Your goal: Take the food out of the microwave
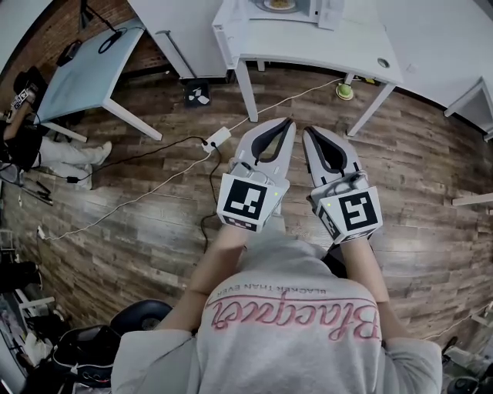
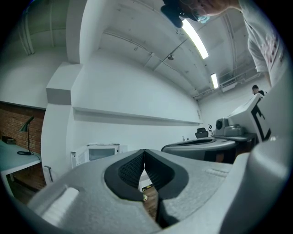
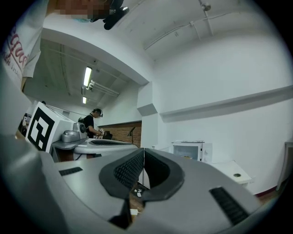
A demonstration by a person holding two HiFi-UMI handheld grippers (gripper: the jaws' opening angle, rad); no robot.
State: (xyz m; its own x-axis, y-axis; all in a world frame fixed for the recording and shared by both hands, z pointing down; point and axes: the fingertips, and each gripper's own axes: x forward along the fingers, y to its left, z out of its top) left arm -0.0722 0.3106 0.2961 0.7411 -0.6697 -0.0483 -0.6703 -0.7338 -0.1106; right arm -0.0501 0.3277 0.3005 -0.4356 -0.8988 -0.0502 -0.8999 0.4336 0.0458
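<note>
The food [image 1: 279,4] sits on a plate [image 1: 267,7] inside the microwave [image 1: 308,11] on the white table [image 1: 308,46], well ahead of us. Our left gripper [image 1: 288,123] and right gripper [image 1: 307,132] are both closed, holding nothing. We think the plate is hard and could tip, so we should grab its rim.

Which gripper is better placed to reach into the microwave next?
Left, marginally: left gripper and right gripper are both shut, empty and far off, but the left lines up with the plate in the microwave.
</note>
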